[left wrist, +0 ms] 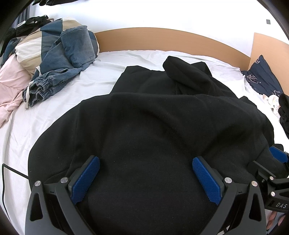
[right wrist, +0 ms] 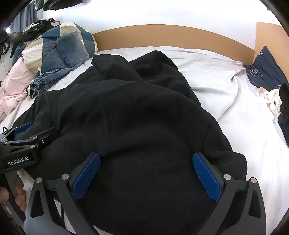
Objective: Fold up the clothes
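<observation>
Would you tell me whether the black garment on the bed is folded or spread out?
Partly folded: the black garment lies doubled over itself in rumpled layers, not a neat stack.

Both views are brightly and evenly lit, with soft, faint shadows. The white wall point(left wrist: 162, 12) is nearly blown out, while the black garment point(right wrist: 140, 130) loses almost all fold detail (too dark). Fisheye curvature bends the headboard point(left wrist: 171, 39); corners vignette black.
</observation>
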Available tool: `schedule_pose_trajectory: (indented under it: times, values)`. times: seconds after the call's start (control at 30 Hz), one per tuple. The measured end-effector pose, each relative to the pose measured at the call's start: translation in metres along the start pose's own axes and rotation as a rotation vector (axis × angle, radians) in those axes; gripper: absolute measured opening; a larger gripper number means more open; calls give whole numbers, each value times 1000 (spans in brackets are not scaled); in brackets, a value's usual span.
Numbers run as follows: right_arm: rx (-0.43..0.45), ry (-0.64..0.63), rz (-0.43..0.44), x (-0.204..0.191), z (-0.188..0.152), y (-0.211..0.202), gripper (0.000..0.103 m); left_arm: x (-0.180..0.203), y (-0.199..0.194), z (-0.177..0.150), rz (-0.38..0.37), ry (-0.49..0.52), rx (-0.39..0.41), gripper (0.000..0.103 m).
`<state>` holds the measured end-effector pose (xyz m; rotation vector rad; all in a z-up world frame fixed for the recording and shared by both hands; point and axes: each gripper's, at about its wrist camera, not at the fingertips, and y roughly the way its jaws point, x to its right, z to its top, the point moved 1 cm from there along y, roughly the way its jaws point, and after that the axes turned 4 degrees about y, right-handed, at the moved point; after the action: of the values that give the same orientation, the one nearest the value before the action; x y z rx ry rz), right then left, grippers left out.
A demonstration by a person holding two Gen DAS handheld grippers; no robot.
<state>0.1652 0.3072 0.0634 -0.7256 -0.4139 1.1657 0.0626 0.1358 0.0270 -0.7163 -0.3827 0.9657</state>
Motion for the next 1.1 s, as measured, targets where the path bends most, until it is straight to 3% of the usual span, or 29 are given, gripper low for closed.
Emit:
schedule_pose_trajectory:
  times: [1.1]
  values:
    - [-7, 11, 12, 2, 0, 1, 103, 0, 1, 0, 0, 1, -1, 103]
